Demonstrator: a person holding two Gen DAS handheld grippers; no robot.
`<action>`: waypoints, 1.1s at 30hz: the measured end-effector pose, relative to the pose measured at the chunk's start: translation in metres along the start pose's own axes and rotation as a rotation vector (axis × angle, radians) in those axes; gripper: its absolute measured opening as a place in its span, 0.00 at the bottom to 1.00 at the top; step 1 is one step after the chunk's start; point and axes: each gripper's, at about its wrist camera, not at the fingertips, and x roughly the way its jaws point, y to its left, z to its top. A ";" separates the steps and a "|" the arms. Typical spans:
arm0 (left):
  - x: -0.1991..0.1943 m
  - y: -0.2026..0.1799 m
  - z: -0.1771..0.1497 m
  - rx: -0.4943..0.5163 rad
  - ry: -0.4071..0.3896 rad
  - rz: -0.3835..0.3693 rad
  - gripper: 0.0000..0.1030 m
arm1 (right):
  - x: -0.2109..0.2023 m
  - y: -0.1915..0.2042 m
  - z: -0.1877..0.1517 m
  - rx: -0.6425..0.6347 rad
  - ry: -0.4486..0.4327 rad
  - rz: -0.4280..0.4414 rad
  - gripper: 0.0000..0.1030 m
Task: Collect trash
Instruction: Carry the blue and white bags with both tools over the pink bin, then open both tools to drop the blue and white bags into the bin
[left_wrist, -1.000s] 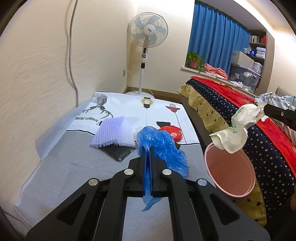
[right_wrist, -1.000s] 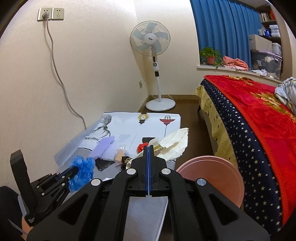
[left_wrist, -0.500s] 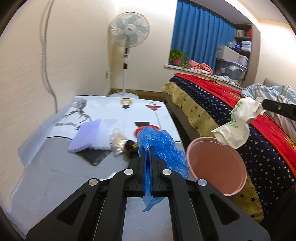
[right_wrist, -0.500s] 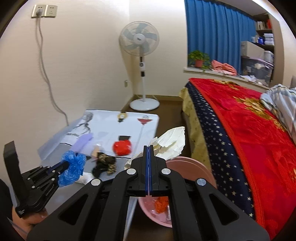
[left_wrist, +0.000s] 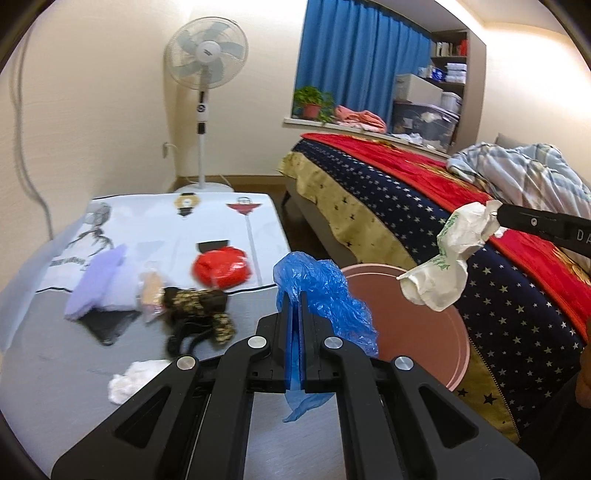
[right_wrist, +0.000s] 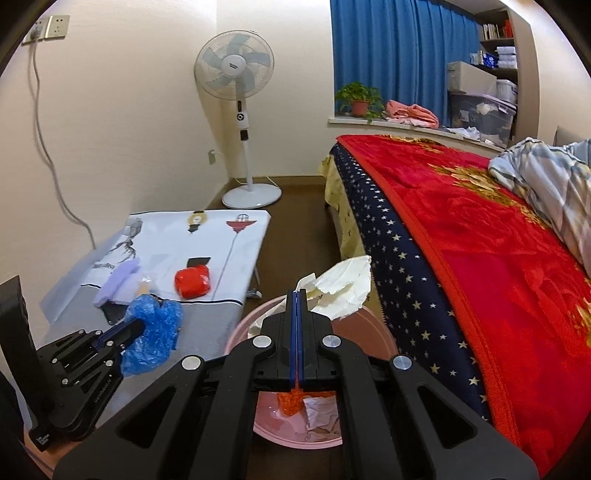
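Observation:
My left gripper (left_wrist: 294, 295) is shut on a crumpled blue plastic bag (left_wrist: 325, 295), held near the table's right edge beside the pink bin (left_wrist: 424, 332). In the right wrist view the left gripper (right_wrist: 138, 325) and blue bag (right_wrist: 153, 332) hang over the table corner. My right gripper (right_wrist: 297, 293) is shut on a crumpled white paper wrapper (right_wrist: 343, 291), directly above the pink bin (right_wrist: 240, 328), which holds orange and white scraps. From the left wrist view that wrapper (left_wrist: 448, 262) dangles from the right gripper (left_wrist: 496, 216) over the bin's far rim.
On the low table (left_wrist: 55, 369) lie a red wad (left_wrist: 219, 271), a lilac foam net (left_wrist: 98, 288), a dark patterned bundle (left_wrist: 199, 306), a white tissue (left_wrist: 133, 380) and a small clear wrapper. A bed (right_wrist: 498, 277) flanks the bin on the right. A standing fan (right_wrist: 238, 110) is at the back.
Both grippers have swung rightward toward the pink bin with their loads. The right one now hangs over the bin's opening, and the bin's contents have come into view.

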 end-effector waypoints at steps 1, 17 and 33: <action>0.004 -0.004 0.000 0.007 0.003 -0.009 0.02 | 0.001 -0.002 -0.001 0.003 0.003 -0.002 0.00; 0.049 -0.044 -0.003 0.058 0.049 -0.138 0.02 | 0.027 -0.019 -0.007 0.042 0.060 -0.037 0.00; 0.067 -0.045 -0.009 0.024 0.085 -0.177 0.30 | 0.037 -0.025 -0.010 0.043 0.078 -0.124 0.26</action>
